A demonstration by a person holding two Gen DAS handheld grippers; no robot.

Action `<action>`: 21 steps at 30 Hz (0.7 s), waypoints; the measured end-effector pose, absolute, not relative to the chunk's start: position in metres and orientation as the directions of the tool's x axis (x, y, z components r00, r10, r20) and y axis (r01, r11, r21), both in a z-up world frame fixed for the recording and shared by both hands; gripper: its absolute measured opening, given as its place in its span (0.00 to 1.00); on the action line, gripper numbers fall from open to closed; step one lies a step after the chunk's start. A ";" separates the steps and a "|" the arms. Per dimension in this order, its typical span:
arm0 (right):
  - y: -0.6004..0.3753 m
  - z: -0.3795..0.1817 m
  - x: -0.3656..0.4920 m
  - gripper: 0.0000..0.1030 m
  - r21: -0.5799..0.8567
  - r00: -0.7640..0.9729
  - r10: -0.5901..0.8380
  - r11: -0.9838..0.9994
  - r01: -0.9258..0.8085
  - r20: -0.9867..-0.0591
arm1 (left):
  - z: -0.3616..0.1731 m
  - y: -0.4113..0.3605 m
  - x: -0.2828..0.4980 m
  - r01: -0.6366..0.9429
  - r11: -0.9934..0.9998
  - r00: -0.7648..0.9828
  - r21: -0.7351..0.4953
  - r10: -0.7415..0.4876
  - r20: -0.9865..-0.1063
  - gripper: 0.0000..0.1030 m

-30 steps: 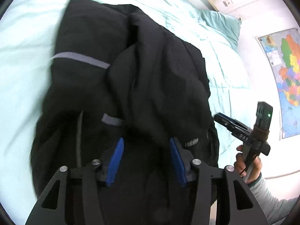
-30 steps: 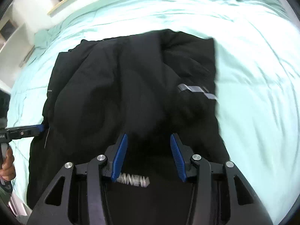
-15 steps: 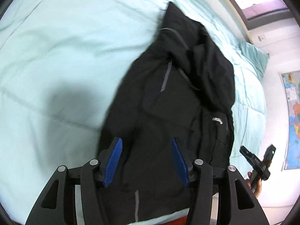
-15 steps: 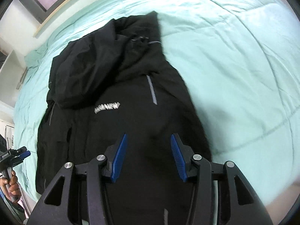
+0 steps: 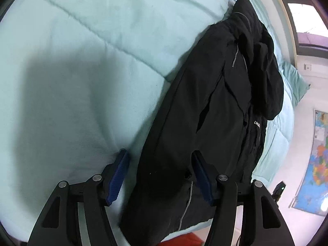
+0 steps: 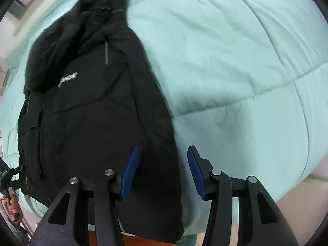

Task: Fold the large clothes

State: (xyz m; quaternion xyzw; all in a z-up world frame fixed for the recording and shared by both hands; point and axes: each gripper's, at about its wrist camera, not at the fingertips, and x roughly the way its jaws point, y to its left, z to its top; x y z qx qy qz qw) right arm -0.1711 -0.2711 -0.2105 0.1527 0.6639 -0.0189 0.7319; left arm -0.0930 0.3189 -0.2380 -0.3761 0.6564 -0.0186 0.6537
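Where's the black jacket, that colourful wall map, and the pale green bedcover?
black jacket (image 5: 205, 123): left wrist view, on its front panel.
wall map (image 5: 315, 164): left wrist view, on its coloured area.
bedcover (image 6: 235, 61): right wrist view, on bare quilting.

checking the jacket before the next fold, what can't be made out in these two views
- Black jacket hem: left wrist view, cut off by the bottom edge behind the left gripper, whose jaws are opening.
- Chest lettering: right wrist view, blurred, unreadable.
- Jacket's far edge: right wrist view, motion-blurred against the quilt.
- Wall map: left wrist view, too small.
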 end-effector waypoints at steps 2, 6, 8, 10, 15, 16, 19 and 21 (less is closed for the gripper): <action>-0.274 -0.218 -0.176 0.51 0.211 0.097 0.193 0.947 0.241 -0.976 | -0.237 0.316 -0.095 -0.455 0.710 0.161 -0.537 -0.528 -0.834 0.62; -0.277 -0.230 -0.186 0.51 0.236 0.068 0.226 0.939 0.249 -0.972 | -0.228 0.304 -0.098 -0.384 0.750 0.147 -0.539 -0.527 -0.837 0.35; -0.279 -0.234 -0.191 0.51 0.262 0.068 0.253 0.927 0.269 -0.965 | -0.221 0.299 -0.102 -0.354 0.753 0.143 -0.555 -0.543 -0.828 0.35; -0.281 -0.239 -0.199 0.51 0.293 0.057 0.289 0.912 0.288 -0.956 | -0.220 0.297 -0.105 -0.344 0.749 0.133 -0.565 -0.557 -0.820 0.35; -0.285 -0.240 -0.215 0.52 0.446 0.055 0.452 0.840 0.308 -0.890 | -0.231 0.292 -0.110 -0.369 0.745 0.101 -0.556 -0.562 -0.821 0.50; -0.285 -0.241 -0.217 0.52 0.440 0.052 0.446 0.846 0.303 -0.893 | -0.233 0.293 -0.110 -0.379 0.737 0.100 -0.560 -0.568 -0.817 0.52; -0.286 -0.247 -0.218 0.52 0.442 0.034 0.456 0.841 0.312 -0.890 | -0.239 0.294 -0.111 -0.403 0.730 0.095 -0.552 -0.567 -0.818 0.54; -0.284 -0.244 -0.218 0.52 0.443 0.032 0.456 0.844 0.301 -0.890 | -0.234 0.291 -0.110 -0.386 0.745 0.105 -0.544 -0.551 -0.828 0.53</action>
